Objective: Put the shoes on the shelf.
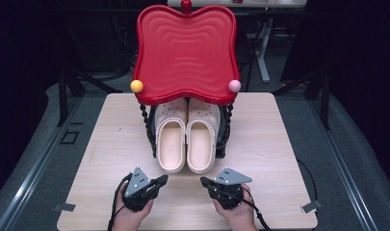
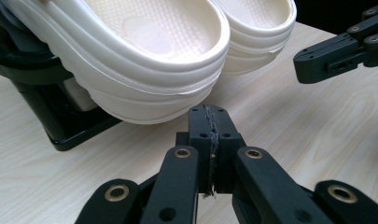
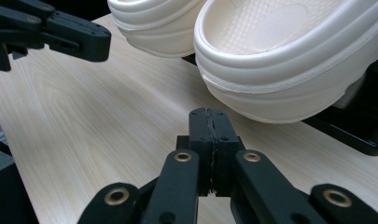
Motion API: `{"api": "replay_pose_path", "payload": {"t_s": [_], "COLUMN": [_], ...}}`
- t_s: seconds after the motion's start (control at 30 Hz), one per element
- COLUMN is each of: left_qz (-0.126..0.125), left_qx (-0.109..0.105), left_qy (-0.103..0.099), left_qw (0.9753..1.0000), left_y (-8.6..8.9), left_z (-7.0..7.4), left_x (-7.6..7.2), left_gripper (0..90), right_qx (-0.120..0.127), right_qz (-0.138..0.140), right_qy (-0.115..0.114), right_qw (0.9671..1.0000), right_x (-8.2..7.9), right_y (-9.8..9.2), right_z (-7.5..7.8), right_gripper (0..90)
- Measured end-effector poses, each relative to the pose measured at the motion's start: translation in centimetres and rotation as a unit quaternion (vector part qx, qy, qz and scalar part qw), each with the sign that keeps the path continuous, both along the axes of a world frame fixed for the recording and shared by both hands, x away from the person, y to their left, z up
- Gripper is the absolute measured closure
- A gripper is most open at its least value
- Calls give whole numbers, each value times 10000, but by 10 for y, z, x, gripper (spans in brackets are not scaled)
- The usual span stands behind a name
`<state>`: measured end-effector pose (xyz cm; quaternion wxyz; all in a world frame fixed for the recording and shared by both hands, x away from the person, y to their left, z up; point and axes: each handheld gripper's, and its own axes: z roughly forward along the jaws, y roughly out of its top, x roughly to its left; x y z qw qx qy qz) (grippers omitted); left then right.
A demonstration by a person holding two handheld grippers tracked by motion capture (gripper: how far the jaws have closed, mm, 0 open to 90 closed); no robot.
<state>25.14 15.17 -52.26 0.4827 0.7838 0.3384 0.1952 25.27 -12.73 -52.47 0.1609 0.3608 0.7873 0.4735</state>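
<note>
Clogs sit as a cream pair on a black stand (image 1: 224, 144) at the middle of the wooden surface (image 1: 101, 144), their heels hanging out past the stand's front toward the near edge. Above them a red wavy tray (image 1: 185, 53) tilts up on the same stand, with a yellow ball (image 1: 136, 86) at its left corner and a pink ball (image 1: 235, 86) at its right corner.

Near the front edge, left of centre, the left gripper (image 1: 162, 180) rests in a hand (image 1: 130, 216), its jaws pressed fully together with nothing between them. In the left gripper view its tip (image 2: 209, 116) sits just short of the left clog (image 1: 171, 142), below the heel rim, not touching.

Right of centre, the right gripper (image 1: 203, 181) is likewise closed tight and empty, held by the other hand (image 1: 240, 216). In the right gripper view its tip (image 3: 209, 119) lies just before the heel of the right clog (image 1: 202, 142), apart from it.
</note>
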Motion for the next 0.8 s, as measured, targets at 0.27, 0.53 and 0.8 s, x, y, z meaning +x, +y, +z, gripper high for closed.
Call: {"api": "replay_pose_path", "payload": {"t_s": [0.27, 0.53, 0.8], "left_qz": [33, 56, 82], "left_qx": [67, 20, 53], "left_qy": [98, 125, 129], "left_qw": [9999, 9999, 9999], "left_y": [-4, -2, -2], "left_z": [-1, 3, 7], "left_x": [5, 6, 7], "left_gripper": [900, 900, 899], "right_qx": [120, 216, 148], "right_qz": [-51, -43, -70], "right_qy": [292, 346, 291], "right_qw": [9995, 9992, 9994], "right_x": [9, 13, 12], "right_y": [-3, -1, -1], "right_z": [1, 7, 13], "right_gripper": [900, 900, 900]}}
